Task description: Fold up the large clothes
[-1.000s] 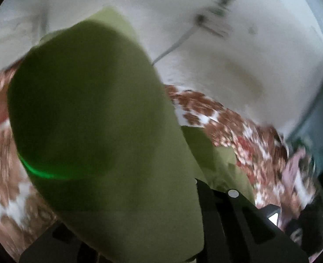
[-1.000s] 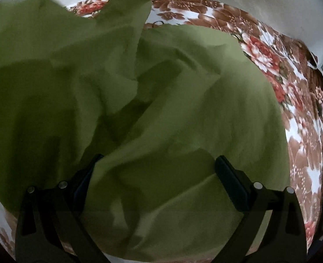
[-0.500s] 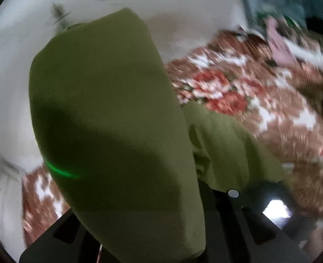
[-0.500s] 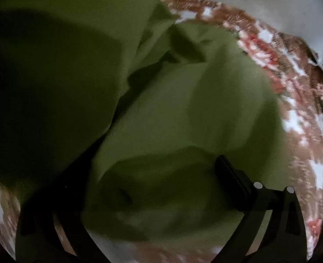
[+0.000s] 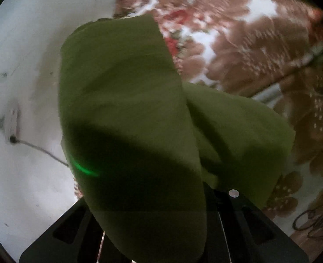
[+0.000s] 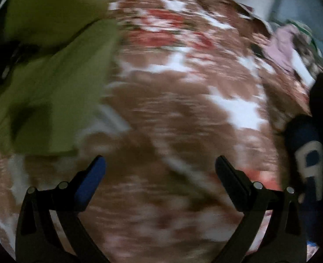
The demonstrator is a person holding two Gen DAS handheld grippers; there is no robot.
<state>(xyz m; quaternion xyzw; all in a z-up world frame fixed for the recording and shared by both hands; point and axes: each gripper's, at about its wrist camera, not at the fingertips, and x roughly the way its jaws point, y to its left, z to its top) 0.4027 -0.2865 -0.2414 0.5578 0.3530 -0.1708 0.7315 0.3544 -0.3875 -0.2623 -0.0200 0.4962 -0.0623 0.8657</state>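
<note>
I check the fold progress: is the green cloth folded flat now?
Not folded: the green cloth hangs bunched from the shut left hand-held gripper above the floral bedspread.

The olive-green garment (image 5: 126,100) hangs bunched in loose folds, its lower part trailing onto the floral bedspread (image 6: 183,109).

The green garment (image 5: 122,100) pinched in my left hand-held gripper (image 5: 203,197) is soft, matt woven cloth, smooth and unpatterned. Under my right hand-held gripper (image 6: 160,166), whose fingers (image 6: 231,179) are matt black plastic with small shiny metal pins, the bed cover (image 6: 172,114) is matt floral-printed cloth.
</note>
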